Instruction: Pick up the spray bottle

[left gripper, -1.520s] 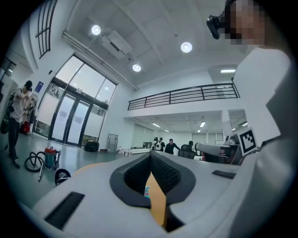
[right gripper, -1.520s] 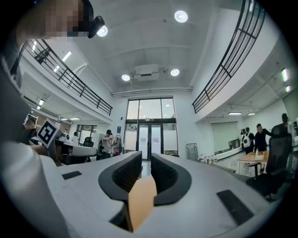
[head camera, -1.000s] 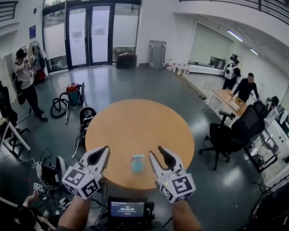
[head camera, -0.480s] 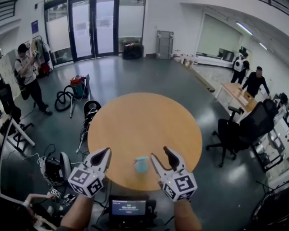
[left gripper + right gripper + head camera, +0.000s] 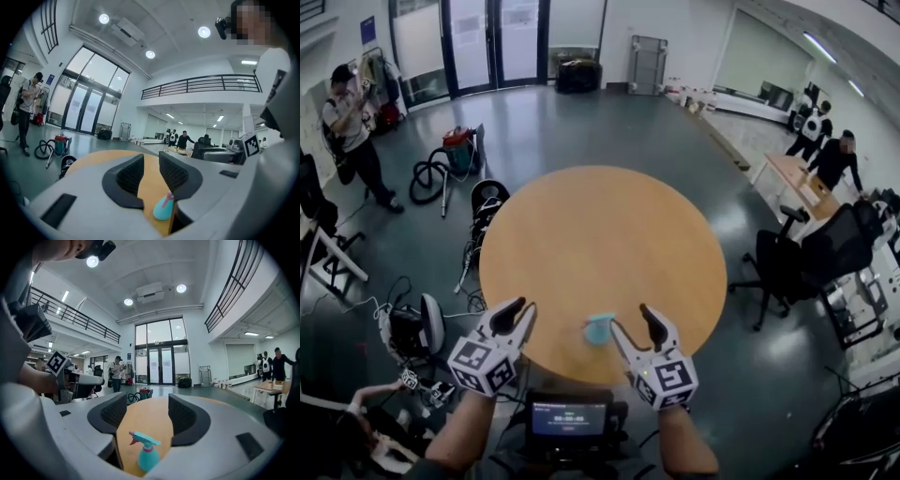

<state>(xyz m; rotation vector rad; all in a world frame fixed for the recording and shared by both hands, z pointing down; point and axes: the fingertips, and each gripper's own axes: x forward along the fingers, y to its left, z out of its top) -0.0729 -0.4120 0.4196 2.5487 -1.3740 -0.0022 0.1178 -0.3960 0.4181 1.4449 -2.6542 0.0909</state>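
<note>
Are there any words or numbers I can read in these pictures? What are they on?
No text reads clearly.
Screen at the bottom of the head view: a row of digits, too blurred to read.
Blue sign on the wall: too small.
Sheets on the glass doors: too small.
Spray bottle: no label shows.
</note>
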